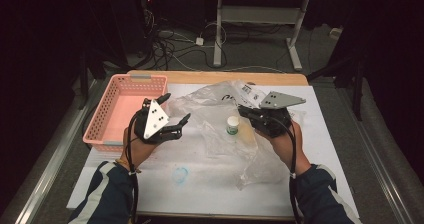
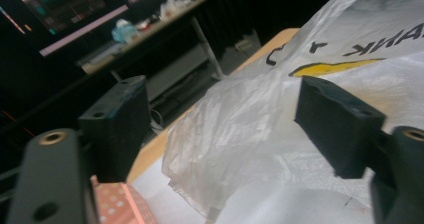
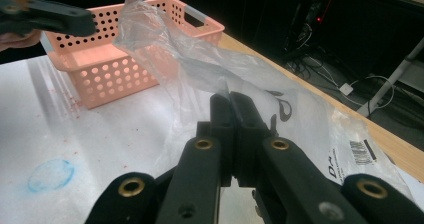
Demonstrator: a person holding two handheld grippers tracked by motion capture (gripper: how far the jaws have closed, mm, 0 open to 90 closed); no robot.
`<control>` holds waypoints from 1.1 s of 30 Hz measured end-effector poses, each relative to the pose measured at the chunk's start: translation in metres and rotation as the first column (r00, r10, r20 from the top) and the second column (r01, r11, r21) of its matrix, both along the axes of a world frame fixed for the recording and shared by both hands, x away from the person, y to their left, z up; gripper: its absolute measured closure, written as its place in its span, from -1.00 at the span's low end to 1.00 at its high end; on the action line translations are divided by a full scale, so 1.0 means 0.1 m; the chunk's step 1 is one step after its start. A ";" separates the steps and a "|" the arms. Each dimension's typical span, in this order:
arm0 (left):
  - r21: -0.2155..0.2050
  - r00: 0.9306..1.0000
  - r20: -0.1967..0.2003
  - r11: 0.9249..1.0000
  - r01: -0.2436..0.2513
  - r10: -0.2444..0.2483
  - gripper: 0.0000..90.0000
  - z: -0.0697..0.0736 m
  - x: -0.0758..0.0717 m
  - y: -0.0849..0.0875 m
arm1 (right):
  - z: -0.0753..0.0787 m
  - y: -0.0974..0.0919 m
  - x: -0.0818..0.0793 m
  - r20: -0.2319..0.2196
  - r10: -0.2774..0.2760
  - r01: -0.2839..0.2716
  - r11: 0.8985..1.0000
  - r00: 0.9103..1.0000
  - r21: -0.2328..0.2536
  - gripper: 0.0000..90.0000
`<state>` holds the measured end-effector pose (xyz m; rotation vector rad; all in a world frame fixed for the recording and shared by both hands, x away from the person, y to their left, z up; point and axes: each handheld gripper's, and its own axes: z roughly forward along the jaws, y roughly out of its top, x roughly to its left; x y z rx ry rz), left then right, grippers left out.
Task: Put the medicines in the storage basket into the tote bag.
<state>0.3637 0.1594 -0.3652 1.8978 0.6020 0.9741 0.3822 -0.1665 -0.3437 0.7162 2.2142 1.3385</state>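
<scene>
Closest to the high camera, two sleeved forearms come in from the bottom edge, and each hand carries a gripper over the white tabletop (image 1: 210, 184). Between them lies the thing of the work, a clear plastic bag (image 1: 225, 129), crumpled and spread over the middle and right part of the tabletop, with a small white bottle (image 1: 232, 125) that has a green label standing upright under or inside the film; I cannot tell which. The right gripper (image 3: 232, 101) has its fingers pressed together on a fold of the bag, and in the right gripper view the film rises from them in a twisted peak toward the basket. The left gripper (image 1: 176, 109) stands with its fingers wide apart and empty, a little left of the bag's edge and above the near corner of the pink basket (image 1: 102, 116); in the left gripper view the film shows beyond the gap and touches neither finger. The basket has nothing in it as far as I can see. I judge the work to be at an early or middle stage: one side of the bag is held, but the bottle is not yet taken out, and the free gripper must first get its own hold on the bag or the bottle. A faint blue ring mark (image 1: 181, 173) is on the tabletop near the person.
</scene>
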 end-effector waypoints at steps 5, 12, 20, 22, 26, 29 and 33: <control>0.048 0.994 -0.108 0.999 0.006 -0.001 -0.59 -0.07 0.24 -0.04 | 0.01 0.00 -0.01 0.003 0.003 -0.003 1.000 1.000 -0.007 1.00; 0.090 0.984 -0.179 0.996 0.002 0.014 -0.43 -0.15 0.39 -0.13 | 0.02 -0.02 -0.02 0.006 0.001 -0.001 1.000 1.000 -0.008 1.00; 0.105 0.969 -0.237 0.990 0.098 -0.071 0.14 -0.18 0.36 -0.15 | 0.03 -0.03 -0.02 0.009 -0.002 0.002 1.000 1.000 -0.010 1.00; 0.106 0.967 -0.241 0.988 0.108 -0.080 0.27 -0.18 0.35 -0.16 | 0.03 -0.04 -0.03 0.010 -0.007 0.007 1.000 1.000 -0.006 1.00; 0.101 0.970 -0.231 0.989 0.105 -0.080 0.31 -0.18 0.32 -0.16 | 0.04 -0.05 -0.02 0.010 -0.009 0.009 1.000 1.000 -0.005 1.00; 0.095 0.969 -0.232 0.989 0.109 -0.085 0.26 -0.17 0.32 -0.15 | 0.04 -0.06 -0.02 0.010 -0.013 0.013 1.000 1.000 -0.005 1.00; 0.095 0.970 -0.226 0.989 0.115 -0.091 0.31 -0.17 0.30 -0.15 | 0.04 -0.07 -0.02 0.017 -0.012 0.012 1.000 1.000 -0.008 1.00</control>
